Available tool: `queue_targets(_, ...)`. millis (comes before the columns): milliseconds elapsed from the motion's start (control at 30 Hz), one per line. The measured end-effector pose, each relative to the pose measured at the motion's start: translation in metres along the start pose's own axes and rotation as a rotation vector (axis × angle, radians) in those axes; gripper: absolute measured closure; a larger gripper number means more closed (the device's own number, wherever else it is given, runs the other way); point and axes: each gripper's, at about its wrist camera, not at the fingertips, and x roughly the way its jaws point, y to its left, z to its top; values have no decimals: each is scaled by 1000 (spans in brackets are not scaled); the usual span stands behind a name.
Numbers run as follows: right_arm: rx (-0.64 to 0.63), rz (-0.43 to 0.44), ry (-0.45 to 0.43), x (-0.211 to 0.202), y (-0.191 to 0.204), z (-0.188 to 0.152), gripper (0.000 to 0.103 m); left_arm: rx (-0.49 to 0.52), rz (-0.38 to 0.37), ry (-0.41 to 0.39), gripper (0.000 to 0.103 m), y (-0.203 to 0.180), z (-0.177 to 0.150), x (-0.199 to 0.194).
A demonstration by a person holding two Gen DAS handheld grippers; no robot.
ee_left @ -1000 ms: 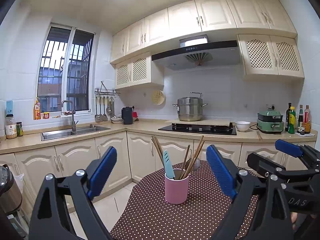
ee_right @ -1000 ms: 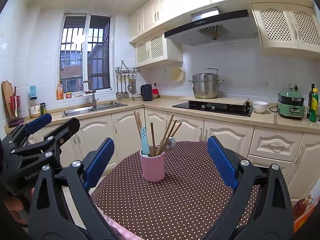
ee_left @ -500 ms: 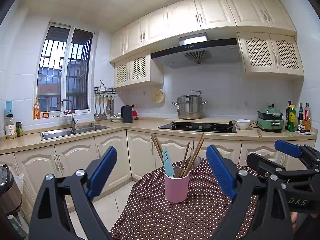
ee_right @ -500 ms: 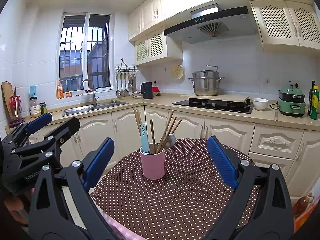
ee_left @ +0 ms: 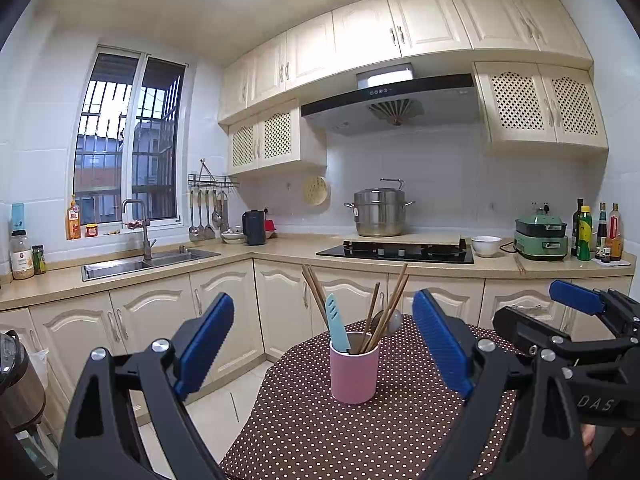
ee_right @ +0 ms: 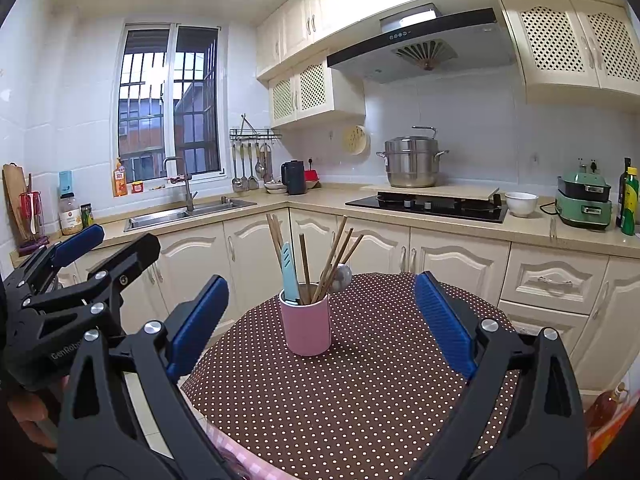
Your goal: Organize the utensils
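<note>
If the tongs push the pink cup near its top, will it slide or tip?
The pink cup is tall and narrow, and the chopsticks lean outward above its rim, so it probably tips. The dotted tablecloth may grip its base, making sliding less likely.

The pink cup (ee_left: 354, 374) is hiding the bottoms of the chopsticks (ee_left: 394, 298). The bottle labels (ee_left: 584, 234) are looking too small to read.

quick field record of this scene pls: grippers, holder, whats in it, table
left gripper: open, holds nothing, short of the cup
right gripper: open, holds nothing, short of the cup
holder: pink cup, upright on the table
contents: wooden chopsticks, light blue utensil, metal spoon
table: brown tablecloth with white dots
loose utensils on table: none visible
</note>
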Motion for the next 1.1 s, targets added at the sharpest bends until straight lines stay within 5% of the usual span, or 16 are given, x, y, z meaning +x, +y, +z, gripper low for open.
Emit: queue_targets(1100, 7, 3, 24, 7, 6, -9, 11, 5, 4, 17, 14, 7, -4, 8)
